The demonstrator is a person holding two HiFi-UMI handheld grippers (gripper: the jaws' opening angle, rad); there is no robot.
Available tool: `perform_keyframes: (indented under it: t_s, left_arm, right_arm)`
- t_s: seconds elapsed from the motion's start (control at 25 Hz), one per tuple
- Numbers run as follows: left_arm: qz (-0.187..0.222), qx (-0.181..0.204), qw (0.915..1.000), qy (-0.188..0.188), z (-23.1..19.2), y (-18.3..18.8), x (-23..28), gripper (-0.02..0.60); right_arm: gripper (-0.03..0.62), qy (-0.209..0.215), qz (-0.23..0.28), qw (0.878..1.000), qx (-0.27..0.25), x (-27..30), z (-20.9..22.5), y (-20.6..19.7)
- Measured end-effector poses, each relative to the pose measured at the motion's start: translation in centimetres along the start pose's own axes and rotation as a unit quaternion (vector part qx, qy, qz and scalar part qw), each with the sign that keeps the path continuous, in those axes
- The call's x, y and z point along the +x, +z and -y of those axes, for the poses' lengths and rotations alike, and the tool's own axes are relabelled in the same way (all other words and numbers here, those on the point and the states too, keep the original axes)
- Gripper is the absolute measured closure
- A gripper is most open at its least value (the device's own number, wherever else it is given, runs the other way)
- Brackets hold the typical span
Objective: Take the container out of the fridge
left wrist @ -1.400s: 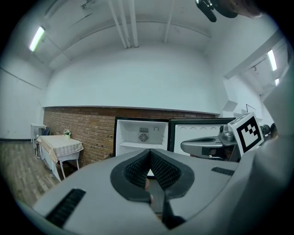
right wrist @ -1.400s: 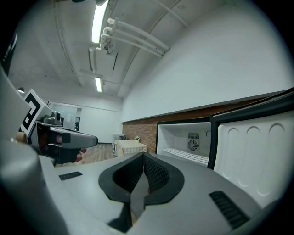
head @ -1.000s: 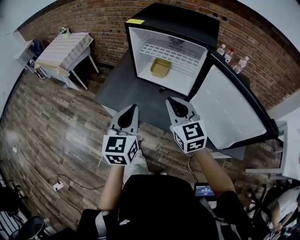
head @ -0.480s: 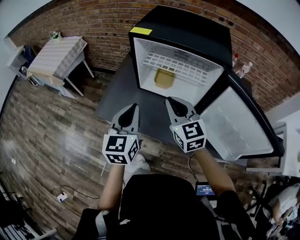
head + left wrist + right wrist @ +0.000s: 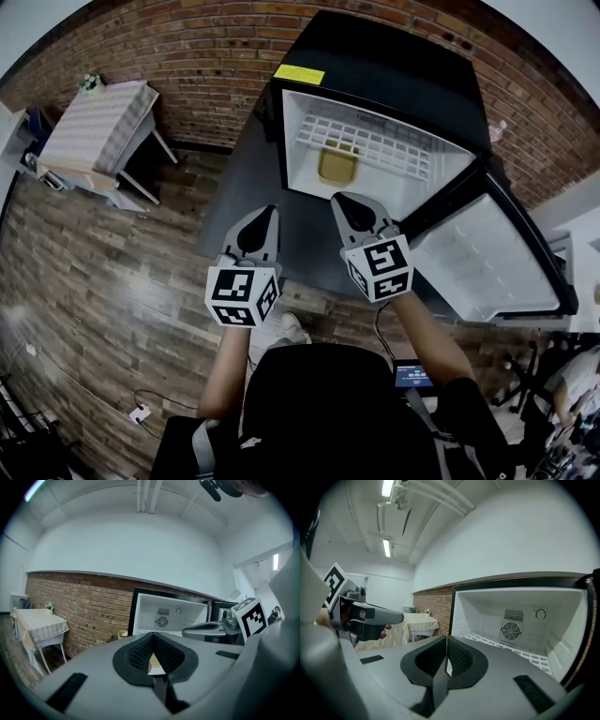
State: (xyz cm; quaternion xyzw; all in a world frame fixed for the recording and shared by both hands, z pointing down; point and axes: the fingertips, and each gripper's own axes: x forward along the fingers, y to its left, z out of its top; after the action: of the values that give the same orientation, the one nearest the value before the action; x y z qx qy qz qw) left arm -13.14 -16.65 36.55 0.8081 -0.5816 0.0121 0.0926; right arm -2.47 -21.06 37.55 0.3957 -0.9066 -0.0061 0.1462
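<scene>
I hold both grippers in front of me, side by side and a little apart, and both point toward the open fridge [image 5: 375,56]. My left gripper [image 5: 266,214] has its jaws pressed together at the tips, with only a narrow wedge of light behind the pads, and nothing is pinched between them. My right gripper [image 5: 340,200] is also closed, pad against pad, and it is empty too. Each one carries its marker cube at the back end, near my hands.

The container [image 5: 337,166] is yellow and stands inside the fridge, on the floor of the compartment under the white wire shelf [image 5: 375,145]. From my right gripper it is straight ahead, beyond the tip, and well apart from it. From my left gripper it is ahead and to the right, also well apart. In the left gripper view a yellow patch shows through the wedge between the pads.

The fridge door [image 5: 478,258] is swung wide open, ahead and to the right of my right gripper. Far to the left of my left gripper a small table [image 5: 94,127] with a light cloth stands by the brick wall [image 5: 187,56]. Under both grippers is the wooden floor [image 5: 94,281]
</scene>
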Motion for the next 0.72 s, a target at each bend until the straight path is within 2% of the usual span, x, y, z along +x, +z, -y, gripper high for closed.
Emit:
perform_keyframes:
  t_s: [0.28,0.4,0.56,0.72]
  left_arm:
    - [-0.011,0.0,0.9993,-0.036,-2.0,-0.6,2.0,0.569]
    - [-0.007,0.009,0.9985,-0.053,-1.9,-0.4,2.8,0.569]
    - [-0.003,-0.005,0.9973,-0.073,-1.5,-0.6,3.8,0.569]
    - [-0.012,0.0,0.9963,-0.085,-0.9,-1.3,5.3,0.569]
  right_arm:
    - [0.553,-0.015,-0.026,1.0,-0.003,2.2,-0.3,-1.0]
    - [0.553,-0.015,-0.047,0.999,-0.011,2.8,-0.1,-2.0]
    - [0.553,-0.018,-0.076,0.997,-0.02,3.3,0.3,-3.4]
    - [0.553,-0.007,-0.106,0.994,-0.04,4.1,1.0,-4.8]
